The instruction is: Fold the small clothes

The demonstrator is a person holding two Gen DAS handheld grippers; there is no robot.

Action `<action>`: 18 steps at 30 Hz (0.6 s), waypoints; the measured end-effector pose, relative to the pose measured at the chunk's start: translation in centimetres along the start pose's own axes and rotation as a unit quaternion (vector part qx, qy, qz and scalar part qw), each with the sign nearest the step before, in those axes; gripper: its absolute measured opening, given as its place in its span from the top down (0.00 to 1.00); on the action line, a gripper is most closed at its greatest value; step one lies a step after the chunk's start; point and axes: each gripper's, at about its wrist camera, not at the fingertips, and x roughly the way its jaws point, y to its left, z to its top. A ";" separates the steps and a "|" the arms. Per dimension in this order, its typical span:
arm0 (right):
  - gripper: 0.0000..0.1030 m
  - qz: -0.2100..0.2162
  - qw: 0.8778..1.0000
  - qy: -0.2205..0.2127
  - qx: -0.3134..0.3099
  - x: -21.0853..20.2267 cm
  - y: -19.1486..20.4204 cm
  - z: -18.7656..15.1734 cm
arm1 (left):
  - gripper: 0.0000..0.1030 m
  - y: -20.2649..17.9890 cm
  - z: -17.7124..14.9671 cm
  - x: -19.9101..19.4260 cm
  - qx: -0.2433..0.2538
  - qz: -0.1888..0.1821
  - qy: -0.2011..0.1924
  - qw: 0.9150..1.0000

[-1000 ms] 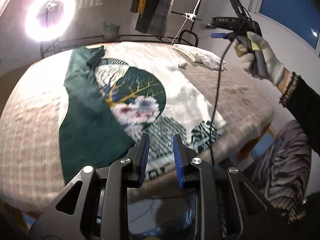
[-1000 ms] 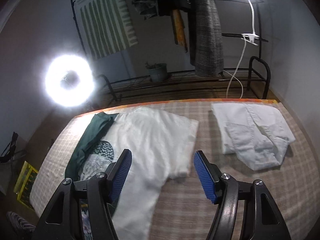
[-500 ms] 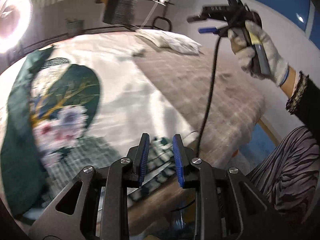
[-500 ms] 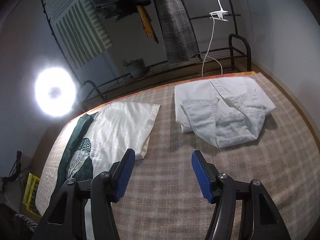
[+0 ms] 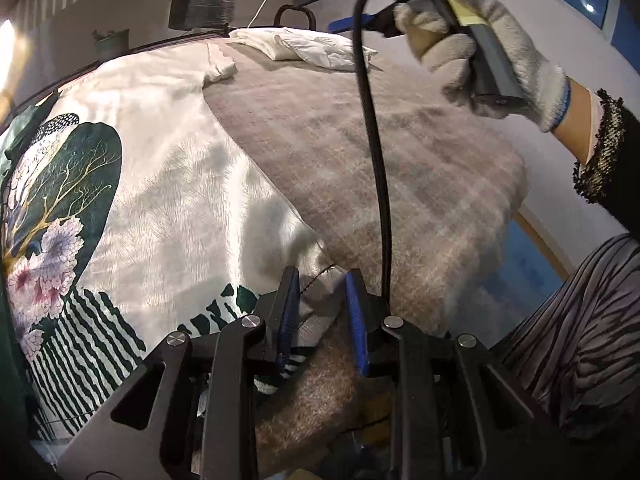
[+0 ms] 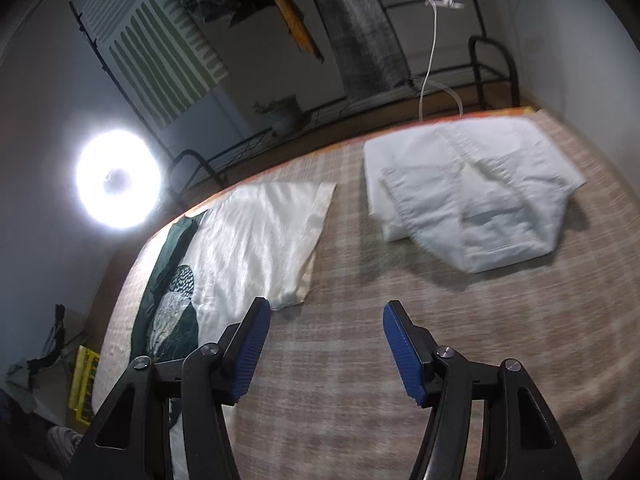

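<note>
The printed garment (image 5: 168,208), white with a dark green tree-and-flower panel, lies spread on the bed (image 5: 400,184), its near corner reaching the bed's edge. The left tool (image 5: 318,312) sits right at that corner: its blue pads stand a little apart with the hem between them, and no pad visibly presses the cloth, so nothing is clamped yet. The right tool (image 6: 324,344) hovers above bare blanket, jaws wide and empty, with the garment's white sleeve end (image 6: 288,296) just beside its left pad. A folded white garment (image 6: 472,192) rests well apart, near the far end of the bed.

The risks, as I judge them:
- The left pads may close on the blanket along with the hem, since the corner lies flat against it; lifting would then drag the bedding.
- A shallow bite on slippery-looking fabric could let the corner slide out mid-fold.
- The black cable (image 5: 372,128) hangs from the gloved right hand (image 5: 488,40) close to the left tool and could snag.
</note>
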 end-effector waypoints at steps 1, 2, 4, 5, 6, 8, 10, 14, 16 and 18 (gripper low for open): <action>0.39 0.008 1.000 0.007 0.006 0.9 0.2 0.1 | 0.78 0.0 0.0 0.1 0.000 0.001 0.000 1.000; 0.39 0.013 1.000 0.014 0.010 1.9 0.5 0.3 | 0.78 -0.2 0.1 0.2 0.003 0.006 -0.002 1.000; 0.39 0.016 0.999 0.027 0.014 3.7 1.0 0.5 | 0.78 -0.5 0.1 0.3 0.013 0.016 -0.005 1.000; 0.39 0.018 0.999 0.035 0.017 4.7 1.2 0.6 | 0.83 -0.7 0.1 0.3 0.020 0.025 -0.008 0.999; 0.40 0.020 0.999 0.044 0.022 5.9 1.5 0.8 | 0.90 -0.6 0.2 0.4 0.020 0.029 -0.010 0.999; 0.40 0.020 0.997 0.059 0.035 7.9 1.8 1.0 | 0.94 -0.1 0.4 0.4 0.003 0.023 -0.010 1.000; 0.45 0.018 0.995 0.078 0.052 9.9 1.9 1.2 | 0.96 0.5 0.6 0.2 -0.019 0.013 -0.007 1.000; 0.52 0.001 0.991 0.101 0.085 13.2 1.7 1.5 | 0.97 1.2 0.7 -1.0 -0.045 -0.005 -0.016 0.999; 0.58 -0.004 0.990 0.107 0.094 14.1 1.7 1.5 | 0.97 1.4 0.8 -1.5 -0.056 -0.012 -0.021 0.998; 0.68 -0.006 0.991 0.102 0.091 14.5 1.9 1.8 | 0.98 1.6 0.8 -1.9 -0.065 -0.019 -0.025 0.997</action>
